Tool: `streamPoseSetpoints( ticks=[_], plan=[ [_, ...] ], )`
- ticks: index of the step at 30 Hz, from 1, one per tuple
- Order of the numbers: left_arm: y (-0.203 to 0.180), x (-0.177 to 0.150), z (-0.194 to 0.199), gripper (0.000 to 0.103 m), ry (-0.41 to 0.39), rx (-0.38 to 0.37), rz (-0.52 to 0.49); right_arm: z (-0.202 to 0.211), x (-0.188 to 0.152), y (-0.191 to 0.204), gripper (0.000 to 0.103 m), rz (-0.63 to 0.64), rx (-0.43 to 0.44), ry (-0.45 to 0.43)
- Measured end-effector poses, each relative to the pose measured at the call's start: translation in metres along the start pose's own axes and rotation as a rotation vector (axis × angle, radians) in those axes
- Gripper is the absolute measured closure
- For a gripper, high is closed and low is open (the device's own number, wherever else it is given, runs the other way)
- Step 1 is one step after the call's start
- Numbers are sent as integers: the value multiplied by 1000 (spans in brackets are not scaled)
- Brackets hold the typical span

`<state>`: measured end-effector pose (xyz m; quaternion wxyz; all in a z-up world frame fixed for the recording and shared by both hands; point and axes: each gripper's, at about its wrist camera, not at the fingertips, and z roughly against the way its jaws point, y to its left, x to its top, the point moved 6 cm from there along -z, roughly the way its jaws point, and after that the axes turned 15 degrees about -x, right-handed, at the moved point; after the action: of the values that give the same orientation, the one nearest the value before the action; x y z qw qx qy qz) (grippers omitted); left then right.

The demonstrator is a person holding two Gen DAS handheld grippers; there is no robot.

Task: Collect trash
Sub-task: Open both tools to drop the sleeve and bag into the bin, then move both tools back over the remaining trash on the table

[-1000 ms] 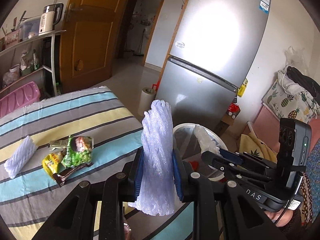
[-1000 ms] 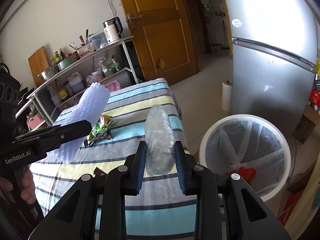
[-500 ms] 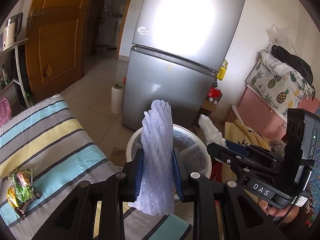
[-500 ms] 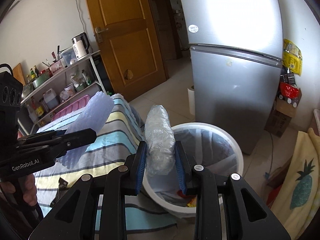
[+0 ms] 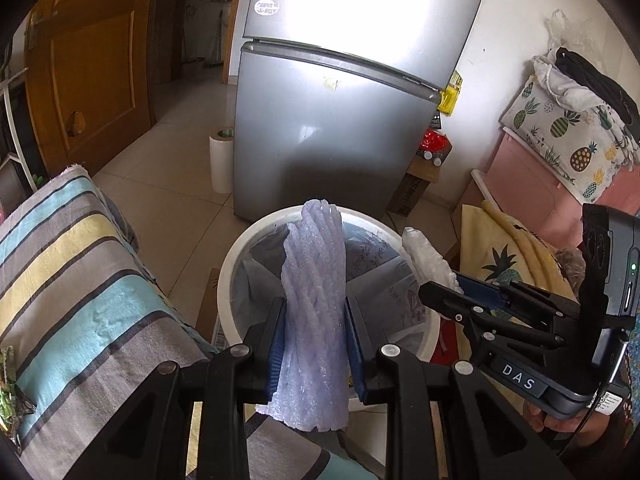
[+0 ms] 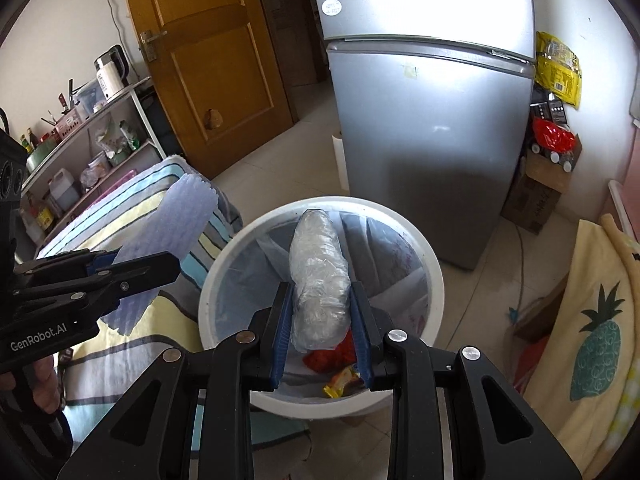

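My left gripper is shut on a pale lilac foam net sleeve that stands upright between its blue pads. Behind it sits a round white trash bin lined with a clear bag. My right gripper is shut on a crumpled clear plastic wrap, held over the same trash bin, where red and yellow wrappers lie at the bottom. The right gripper shows at the right of the left wrist view; the left gripper with the foam sleeve shows at the left of the right wrist view.
A striped cloth-covered table lies left of the bin, with a snack wrapper at its near edge. A grey fridge stands behind the bin, a paper roll beside it. Pineapple-print fabric and a shelf rack flank the space.
Both grippers have swung from over the striped table to the trash bin and dipped toward it, each still holding its item. The table's wrappers have slid out to the left edge.
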<state>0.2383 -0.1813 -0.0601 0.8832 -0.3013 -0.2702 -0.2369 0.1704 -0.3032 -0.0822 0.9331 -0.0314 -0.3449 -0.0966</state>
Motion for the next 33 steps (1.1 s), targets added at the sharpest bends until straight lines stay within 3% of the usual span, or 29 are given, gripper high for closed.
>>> streamPoseSetpoints(
  ticks=[5, 8, 9, 12, 19, 33],
  plan=[
    [9, -6, -17, 72, 43, 11, 20, -15, -8, -3, 74, -2, -12, 43],
    [11, -10, -22, 58, 49, 15, 17, -20, -11, -4, 71, 2, -14, 55],
    [13, -11, -23, 52, 49, 14, 22, -21, -11, -4, 66, 3, -17, 59],
    [15, -13, -24, 51, 48, 11, 35, -22, -13, -6, 55, -10, -18, 61],
    [14, -14, -8, 51, 21, 10, 36, -15, -13, -1, 55, -15, -10, 52],
    [44, -42, 80, 51, -94, 110, 94, 32, -13, 48, 55, 19, 59, -39]
  ],
)
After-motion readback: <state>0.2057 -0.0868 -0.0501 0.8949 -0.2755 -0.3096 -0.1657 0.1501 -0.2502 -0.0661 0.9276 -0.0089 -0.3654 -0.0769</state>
